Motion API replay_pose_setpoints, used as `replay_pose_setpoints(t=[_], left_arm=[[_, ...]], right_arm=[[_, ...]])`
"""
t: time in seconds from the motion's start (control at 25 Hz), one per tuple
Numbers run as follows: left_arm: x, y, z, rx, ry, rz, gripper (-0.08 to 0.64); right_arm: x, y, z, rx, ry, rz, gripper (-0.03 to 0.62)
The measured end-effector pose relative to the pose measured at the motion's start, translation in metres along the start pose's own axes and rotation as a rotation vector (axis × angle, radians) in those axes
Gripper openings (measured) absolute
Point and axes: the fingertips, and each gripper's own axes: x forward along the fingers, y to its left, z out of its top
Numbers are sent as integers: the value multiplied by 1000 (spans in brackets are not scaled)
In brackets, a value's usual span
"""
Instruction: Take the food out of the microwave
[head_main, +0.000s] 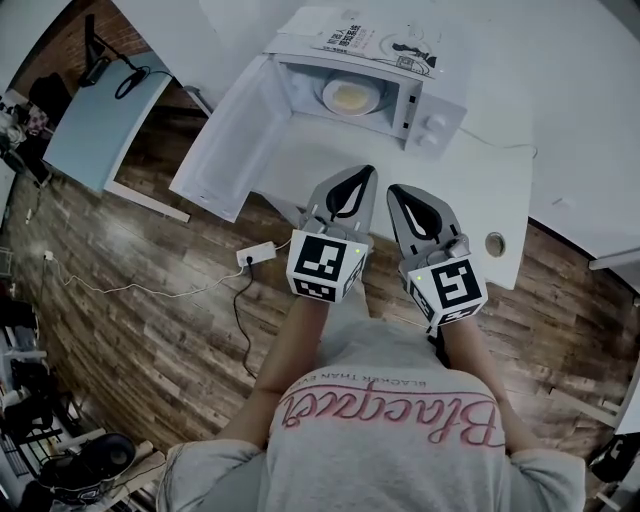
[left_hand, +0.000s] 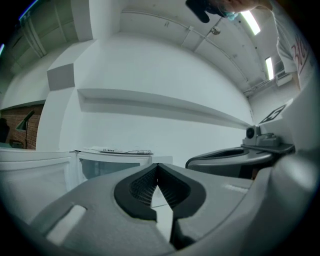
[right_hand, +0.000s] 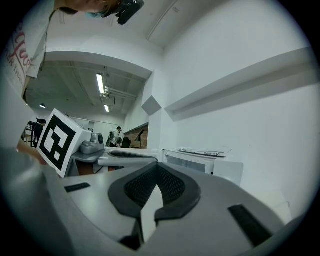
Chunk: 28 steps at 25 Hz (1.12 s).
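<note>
A white microwave stands on the white table with its door swung wide to the left. Inside sits a white plate with yellowish food. My left gripper and right gripper hover side by side over the table's near edge, a short way in front of the oven's mouth. Both have their jaws shut with nothing between them. In the left gripper view the microwave shows low at left beyond the left gripper. In the right gripper view the microwave lies ahead of the right gripper.
A booklet lies on top of the microwave. A round hole is in the table near its right corner. On the wooden floor at left lie a power strip with its cable and a pale blue table.
</note>
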Motion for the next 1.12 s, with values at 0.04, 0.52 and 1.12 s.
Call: replay_pose_setpoints(t=[0.04,0.52,1.12], left_arm=[[5,6,-3,0,6,0,5],[59,73,-37,-70,74,-14,58],[120,134,-94,-276,199,-49,163]], right_arm=[[7,-3,-2,3,4,-1,9],[84,-40,-29,30,81,-6,9],[148,-78,-62,53,163,-66,9]])
